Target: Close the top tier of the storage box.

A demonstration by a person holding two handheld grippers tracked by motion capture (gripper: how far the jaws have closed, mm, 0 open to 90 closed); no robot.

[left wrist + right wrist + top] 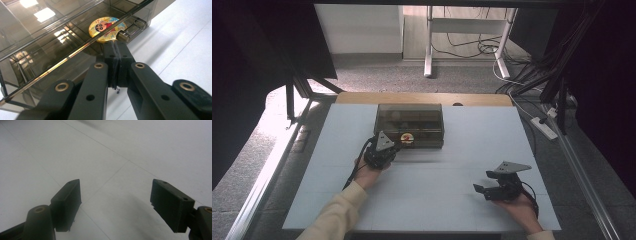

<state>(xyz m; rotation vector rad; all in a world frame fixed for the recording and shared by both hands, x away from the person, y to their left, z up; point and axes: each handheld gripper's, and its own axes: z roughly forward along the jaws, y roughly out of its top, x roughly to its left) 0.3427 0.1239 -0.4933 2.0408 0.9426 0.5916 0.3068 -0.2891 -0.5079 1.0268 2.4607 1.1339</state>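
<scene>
— Where's the box?
— The smoky clear box (409, 125) sits right at the tip of the left tongs (115, 46), pressed together near its round latch knob (123, 36).
— And the right tongs (115, 202)?
— Spread wide over bare counter (125, 150), well apart.

You will find almost nothing to read here. The one printed thing is the round badge (106, 28) inside the smoky clear box (50, 50), at about twelve o'clock from your left gripper (115, 46). It carries a cartoon face on a yellow ground, with a few small red marks near its upper edge at roughly eleven o'clock, too small and blurred for you to make out as letters. In the high view the badge (407, 138) is a coloured spot.
</scene>
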